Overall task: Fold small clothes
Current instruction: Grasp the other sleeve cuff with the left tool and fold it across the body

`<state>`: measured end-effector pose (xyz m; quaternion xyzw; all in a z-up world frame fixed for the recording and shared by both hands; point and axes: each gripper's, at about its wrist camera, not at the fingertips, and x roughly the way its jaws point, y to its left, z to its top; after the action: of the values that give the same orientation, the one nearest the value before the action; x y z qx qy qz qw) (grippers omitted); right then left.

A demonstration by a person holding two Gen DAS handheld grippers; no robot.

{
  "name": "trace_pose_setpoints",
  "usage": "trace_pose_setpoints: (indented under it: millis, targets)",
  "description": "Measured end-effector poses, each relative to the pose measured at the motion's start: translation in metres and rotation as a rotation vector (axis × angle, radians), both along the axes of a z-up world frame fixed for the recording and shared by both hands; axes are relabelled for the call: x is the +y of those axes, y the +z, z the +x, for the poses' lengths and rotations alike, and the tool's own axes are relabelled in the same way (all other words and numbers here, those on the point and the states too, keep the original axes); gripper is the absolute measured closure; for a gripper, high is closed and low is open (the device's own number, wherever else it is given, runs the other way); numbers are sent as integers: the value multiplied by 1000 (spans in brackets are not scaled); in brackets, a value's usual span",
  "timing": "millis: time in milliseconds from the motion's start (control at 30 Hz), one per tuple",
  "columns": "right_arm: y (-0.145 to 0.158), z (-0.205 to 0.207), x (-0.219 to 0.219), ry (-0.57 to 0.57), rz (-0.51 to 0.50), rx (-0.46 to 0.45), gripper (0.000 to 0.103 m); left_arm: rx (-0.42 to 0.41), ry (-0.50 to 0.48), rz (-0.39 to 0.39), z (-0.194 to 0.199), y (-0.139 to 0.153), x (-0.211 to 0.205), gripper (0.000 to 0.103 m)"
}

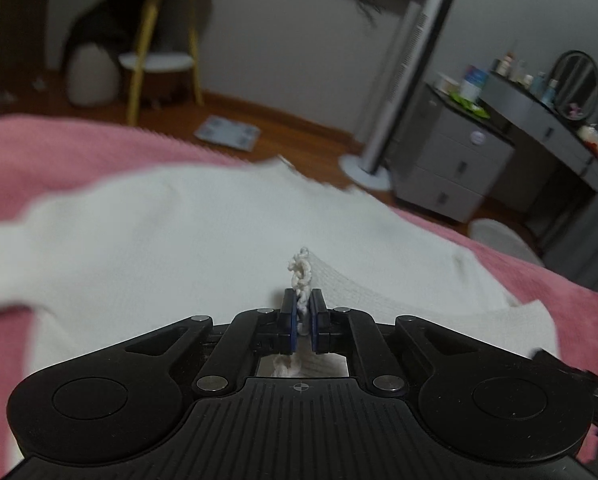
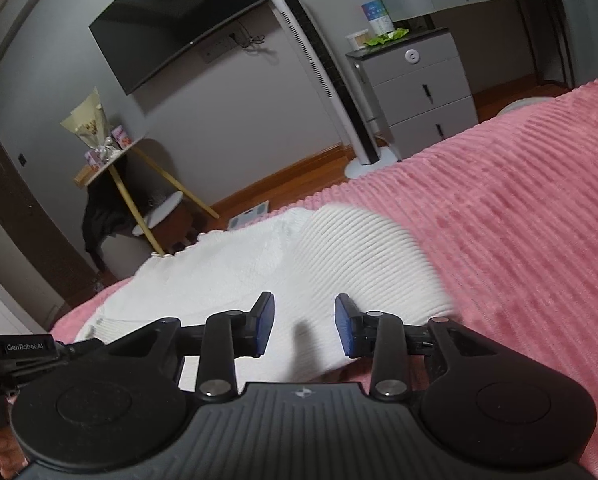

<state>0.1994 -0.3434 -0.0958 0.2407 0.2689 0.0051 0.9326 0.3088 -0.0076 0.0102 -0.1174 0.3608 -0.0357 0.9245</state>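
Note:
A white knitted garment (image 1: pixel 179 232) lies spread on a pink ribbed bedspread (image 1: pixel 39 152). My left gripper (image 1: pixel 304 300) is shut on a bunched edge of the garment; a twist of white knit sticks up between the blue pads, and the cloth rises in a ridge toward them. In the right wrist view the white garment (image 2: pixel 339 248) lies on the pink bedspread (image 2: pixel 519 220) with a ribbed fold at its right side. My right gripper (image 2: pixel 305 312) hovers over its near edge, jaws apart, and the pads press on nothing.
The bed's far edge drops to a wooden floor with a bathroom scale (image 1: pixel 229 134). Beyond stand a tower fan (image 1: pixel 403 80), a grey drawer unit (image 1: pixel 451 160), a dressing table (image 1: pixel 547 120) and a yellow-legged side table (image 1: pixel 155 40). A TV (image 2: pixel 179 28) hangs on the wall.

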Motion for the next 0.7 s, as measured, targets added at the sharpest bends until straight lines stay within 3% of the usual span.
trace_pose_setpoints:
  millis: [267, 467, 700]
  targets:
    - [-4, 3, 2, 28, 62, 14, 71, -22, 121, 33, 0, 13, 48, 95]
    - [-2, -1, -11, -36, 132, 10, 71, -16, 153, 54, 0, 9, 64, 96]
    - [-3, 1, -12, -49, 120, 24, 71, 12, 179, 39, 2, 0, 75, 97]
